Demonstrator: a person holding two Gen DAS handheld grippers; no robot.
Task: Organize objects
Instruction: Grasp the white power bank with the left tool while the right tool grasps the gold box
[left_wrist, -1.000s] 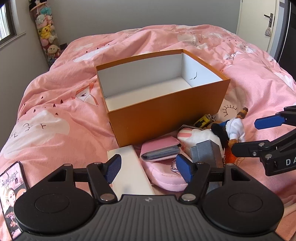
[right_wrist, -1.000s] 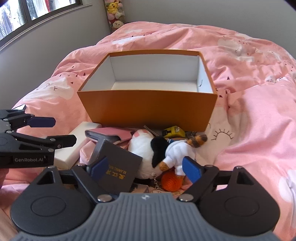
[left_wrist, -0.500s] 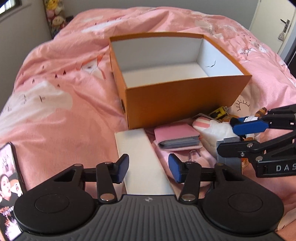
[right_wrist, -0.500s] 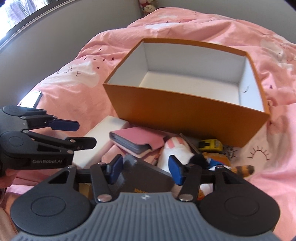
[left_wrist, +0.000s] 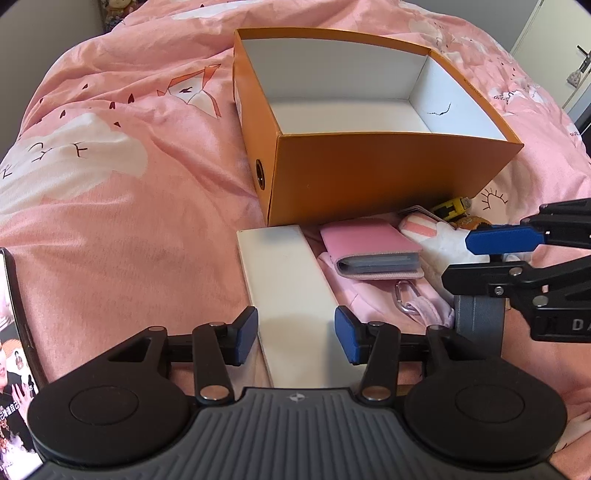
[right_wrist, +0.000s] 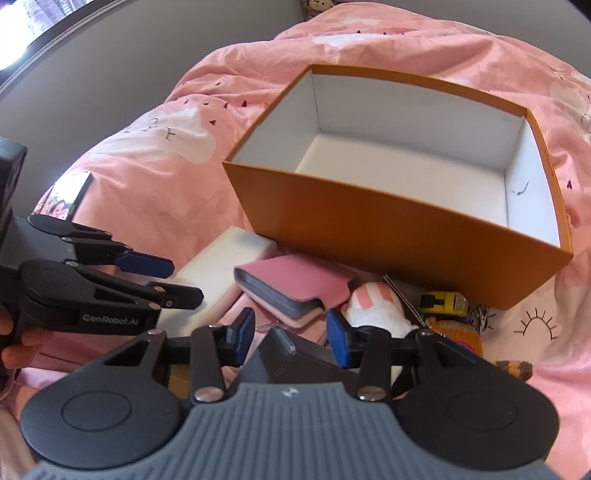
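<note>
An open orange box (left_wrist: 388, 173) with a white inside stands on the pink bed; it also shows in the right wrist view (right_wrist: 388, 221). My left gripper (left_wrist: 295, 338) is open, its pads on either side of the near end of a long white box (left_wrist: 291, 288). My right gripper (right_wrist: 290, 336) is open with its pads either side of the top of a dark grey box (right_wrist: 295, 358), which also shows in the left wrist view (left_wrist: 478, 317). A pink card wallet (left_wrist: 373, 251) lies beside the white box, in front of the orange box.
A white and pink plush toy (right_wrist: 376, 306), a yellow tape measure (right_wrist: 443, 302), an orange crochet item (right_wrist: 458, 332) and a pink pouch with a carabiner (left_wrist: 406, 299) lie around the wallet. A phone (left_wrist: 14, 354) lies at the far left on the bedding.
Both grippers have moved forward and down over the pile. The left one has narrowed around the white box. The right one has come over the dark grey box and narrowed.
</note>
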